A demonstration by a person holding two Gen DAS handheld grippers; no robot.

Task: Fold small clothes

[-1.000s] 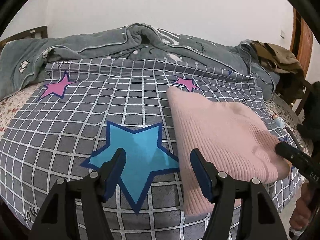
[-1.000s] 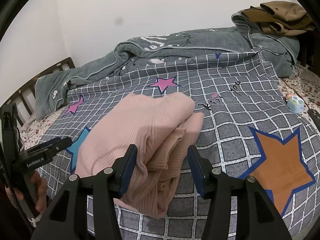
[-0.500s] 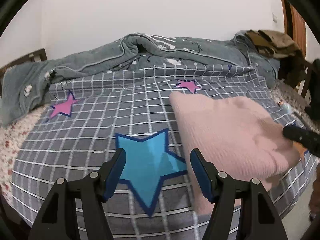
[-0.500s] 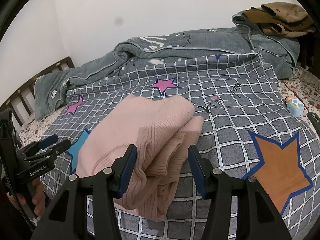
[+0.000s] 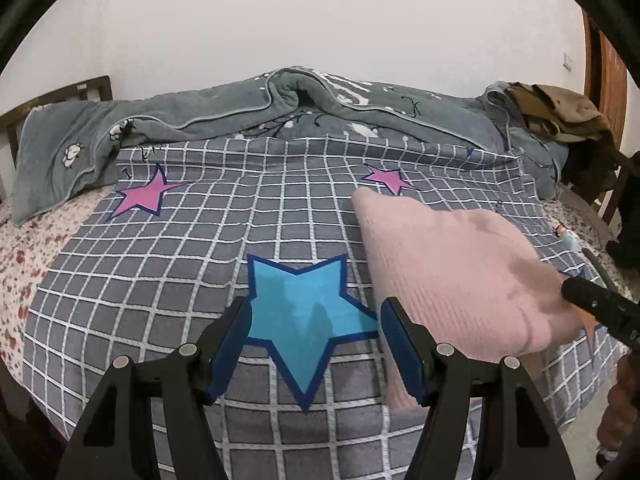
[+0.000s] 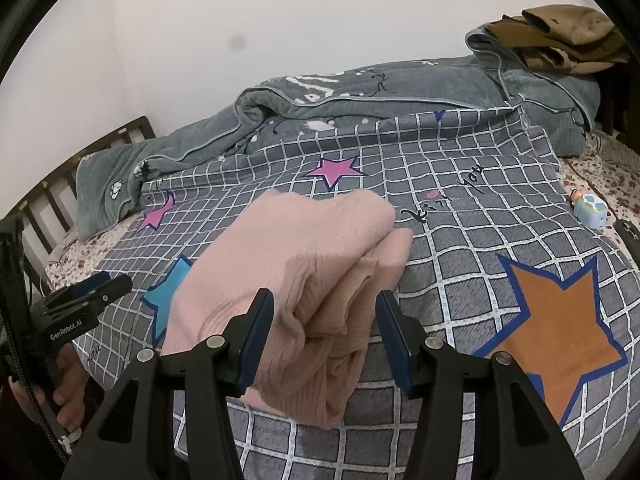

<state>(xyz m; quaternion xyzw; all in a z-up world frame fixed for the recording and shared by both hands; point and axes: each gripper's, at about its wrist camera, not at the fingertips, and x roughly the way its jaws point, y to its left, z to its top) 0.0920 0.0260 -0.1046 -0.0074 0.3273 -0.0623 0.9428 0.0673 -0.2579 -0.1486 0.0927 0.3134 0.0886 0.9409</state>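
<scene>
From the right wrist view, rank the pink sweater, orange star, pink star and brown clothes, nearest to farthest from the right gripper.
1. Pink sweater, just ahead of the right gripper.
2. Orange star, lower right.
3. Pink star, mid-bed.
4. Brown clothes, far right corner.

Checked cover (image 5: 160,280) left of pink sweater (image 5: 448,272) lies bare; rumpled grey blanket (image 5: 320,116) blocks far side, small toy (image 6: 591,209) right.

left gripper (image 5: 315,334): black arms, blue pads, silver screws
right gripper (image 6: 325,330): same build (blue pads, silver screws)
marking: white "GenRobot.AI" on the left gripper's black body
cable (image 6: 28,396): black, beside that marking
</scene>
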